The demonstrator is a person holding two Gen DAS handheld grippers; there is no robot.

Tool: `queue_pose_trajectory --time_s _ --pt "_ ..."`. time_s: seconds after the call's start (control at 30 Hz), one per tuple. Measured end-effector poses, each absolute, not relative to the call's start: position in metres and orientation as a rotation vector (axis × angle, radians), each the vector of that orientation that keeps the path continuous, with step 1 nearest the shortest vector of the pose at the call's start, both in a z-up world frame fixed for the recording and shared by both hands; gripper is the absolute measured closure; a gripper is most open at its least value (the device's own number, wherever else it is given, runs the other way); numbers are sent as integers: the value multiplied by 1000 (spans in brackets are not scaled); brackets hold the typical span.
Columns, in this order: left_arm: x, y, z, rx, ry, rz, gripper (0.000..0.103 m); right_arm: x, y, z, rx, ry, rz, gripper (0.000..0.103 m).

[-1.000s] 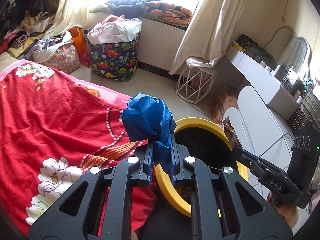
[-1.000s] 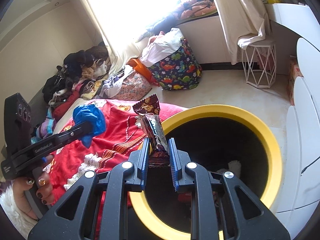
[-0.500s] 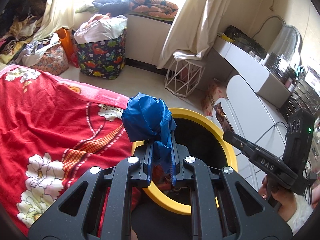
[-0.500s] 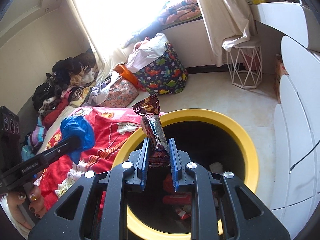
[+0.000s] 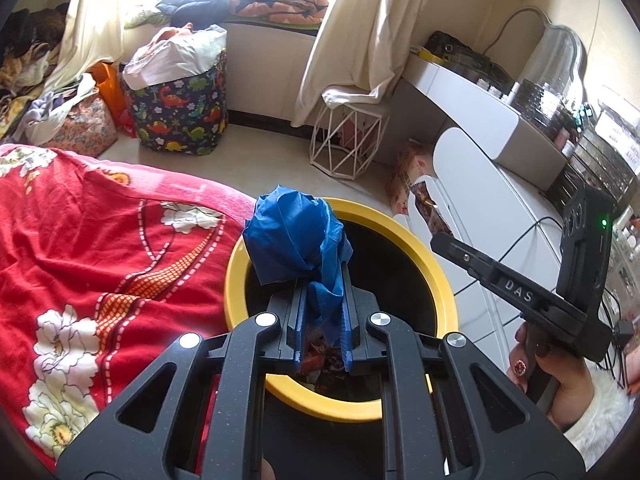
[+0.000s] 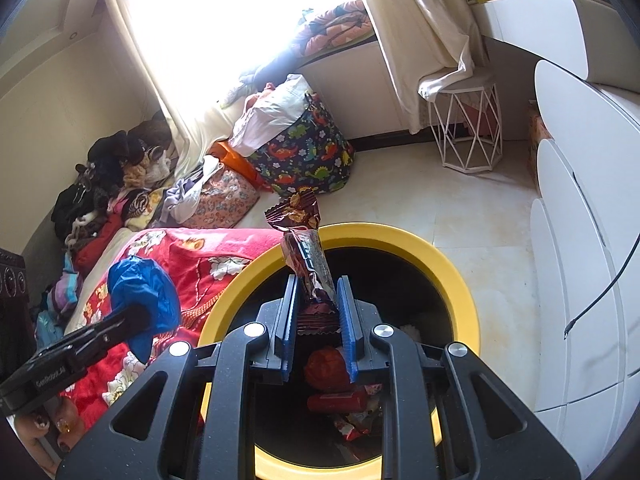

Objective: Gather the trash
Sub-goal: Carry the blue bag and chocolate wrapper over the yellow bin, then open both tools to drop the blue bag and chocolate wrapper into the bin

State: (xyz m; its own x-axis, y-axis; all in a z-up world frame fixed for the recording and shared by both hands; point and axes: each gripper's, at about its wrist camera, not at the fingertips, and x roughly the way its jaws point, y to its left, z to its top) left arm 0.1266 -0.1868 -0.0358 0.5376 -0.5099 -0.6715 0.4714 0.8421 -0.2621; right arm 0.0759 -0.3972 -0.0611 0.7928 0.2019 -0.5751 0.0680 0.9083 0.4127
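Left gripper (image 5: pixel 322 312) is seen in the left wrist view clamped on a crumpled blue plastic bag (image 5: pixel 294 240), whose bulk bulges above the fingertips while a tail is pinched between the blue pads. Compared with a second ago, the yellow-rimmed bin (image 5: pixel 438 276) has come to lie more fully beneath the gripper, so that the bag is now held over the near-left part of the rim, beside the edge of the red floral bedspread (image 5: pixel 100 248). Red scraps in the bin are glimpsed only through the gap between the jaws. At the right edge of this view the right gripper (image 5: pixel 434 230) is seen side-on, carried by a hand (image 5: pixel 560 376), with a brown snack wrapper (image 5: pixel 426 204) projecting from its tip. In the right wrist view the right gripper (image 6: pixel 318 312) is closed on that wrapper (image 6: pixel 306 252), which stands upright between the pads with its crimped end above the far-left part of the rim (image 6: pixel 460 280). The bin's dark opening has shifted further under the jaws than before. Only this view shows the bin's contents plainly: red wrappers (image 6: pixel 336 384) and pale scraps at the bottom. At the lower left the left gripper (image 6: pixel 132 316) is seen side-on holding the blue bag (image 6: pixel 144 300) above the bedspread's (image 6: pixel 208 248) edge, just outside the rim.
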Motion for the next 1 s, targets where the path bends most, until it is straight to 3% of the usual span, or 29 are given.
queue_pose_trajectory --time_s 1.0 --pt "121 -233 -69 27 907 -664 94 74 -413 -79 463 699 -23 84"
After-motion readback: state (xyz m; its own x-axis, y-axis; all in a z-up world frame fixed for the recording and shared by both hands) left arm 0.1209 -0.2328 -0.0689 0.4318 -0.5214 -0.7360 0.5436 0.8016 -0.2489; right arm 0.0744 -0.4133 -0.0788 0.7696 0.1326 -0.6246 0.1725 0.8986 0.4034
